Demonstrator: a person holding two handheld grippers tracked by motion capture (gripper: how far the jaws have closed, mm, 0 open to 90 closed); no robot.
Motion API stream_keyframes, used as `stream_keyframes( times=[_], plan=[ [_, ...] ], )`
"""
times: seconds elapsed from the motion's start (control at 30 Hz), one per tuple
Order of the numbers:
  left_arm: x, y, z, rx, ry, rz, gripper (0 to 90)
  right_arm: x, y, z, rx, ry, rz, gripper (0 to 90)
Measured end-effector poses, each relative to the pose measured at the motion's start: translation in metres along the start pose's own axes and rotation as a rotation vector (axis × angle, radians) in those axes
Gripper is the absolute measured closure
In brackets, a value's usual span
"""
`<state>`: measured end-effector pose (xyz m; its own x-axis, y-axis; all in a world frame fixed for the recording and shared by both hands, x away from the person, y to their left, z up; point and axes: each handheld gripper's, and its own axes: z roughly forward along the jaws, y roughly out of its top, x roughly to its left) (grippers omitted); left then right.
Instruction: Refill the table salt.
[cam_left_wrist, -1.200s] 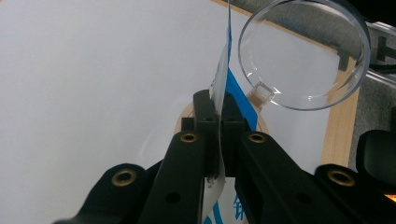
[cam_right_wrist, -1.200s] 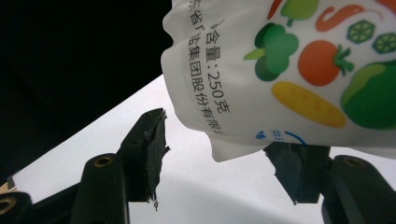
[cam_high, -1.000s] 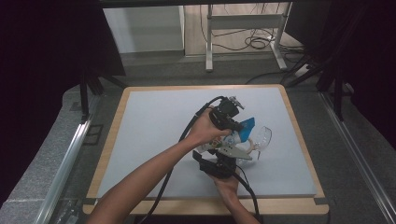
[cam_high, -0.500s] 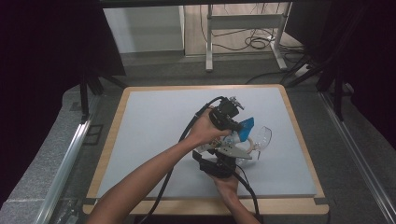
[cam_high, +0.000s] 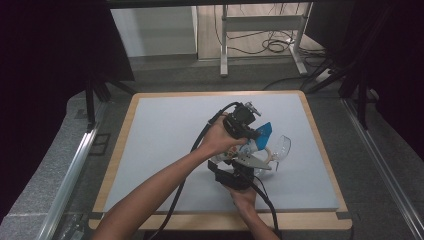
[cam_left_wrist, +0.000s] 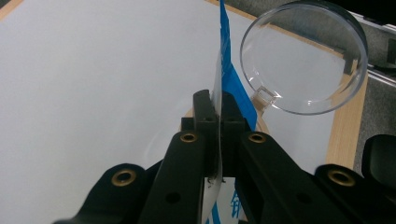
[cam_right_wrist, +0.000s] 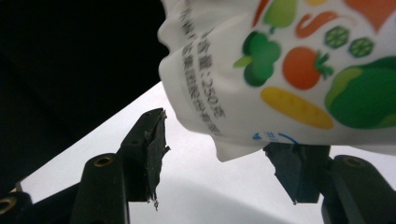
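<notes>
The left hand-held gripper (cam_left_wrist: 218, 109) is clenched on the thin blue-and-white top edge of the pouch (cam_left_wrist: 227, 70), which hangs above the surface (cam_high: 165, 130) toward 4 o'clock of its centre. The right hand-held gripper (cam_right_wrist: 219, 140) is released, jaws spread either side of the pouch's printed lower corner without pressing it. A clear bowl (cam_left_wrist: 303, 56) sits at 2 o'clock of the left jaws.

White pouch (cam_right_wrist: 280, 70) printed with colourful vegetables, blue top edge (cam_left_wrist: 231, 79), clear, perhaps colourless bowl (cam_left_wrist: 303, 56)
</notes>
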<state>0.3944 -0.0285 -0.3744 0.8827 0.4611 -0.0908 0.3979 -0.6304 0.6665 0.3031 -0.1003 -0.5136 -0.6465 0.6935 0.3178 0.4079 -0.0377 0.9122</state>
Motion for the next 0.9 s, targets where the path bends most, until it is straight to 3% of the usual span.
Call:
stream_keyframes(
  times=[0.1,0.27,0.33,0.47,0.53,0.9],
  plan=[
    [-0.001,0.000,-0.003,-0.004,0.008,-0.005,89.9,-0.001,-0.001,0.000,0.001,-0.006,0.004,40.0],
    [-0.002,-0.001,-0.008,-0.011,0.017,-0.014,90.0,-0.001,-0.002,0.001,-0.001,-0.035,-0.029,39.9],
    [-0.004,-0.001,-0.012,-0.015,0.017,-0.019,90.0,-0.001,-0.003,0.002,-0.002,-0.065,-0.073,38.5],
    [-0.006,-0.001,-0.015,-0.020,0.017,-0.016,90.0,0.001,-0.003,0.003,-0.002,-0.097,-0.103,37.5],
    [-0.008,-0.001,-0.017,-0.024,0.019,-0.020,90.0,0.003,-0.004,0.004,0.002,-0.138,-0.140,35.5],
    [-0.015,0.000,-0.020,-0.031,0.006,-0.016,90.0,0.001,-0.005,0.007,0.009,-0.257,-0.135,35.4]
  ],
)
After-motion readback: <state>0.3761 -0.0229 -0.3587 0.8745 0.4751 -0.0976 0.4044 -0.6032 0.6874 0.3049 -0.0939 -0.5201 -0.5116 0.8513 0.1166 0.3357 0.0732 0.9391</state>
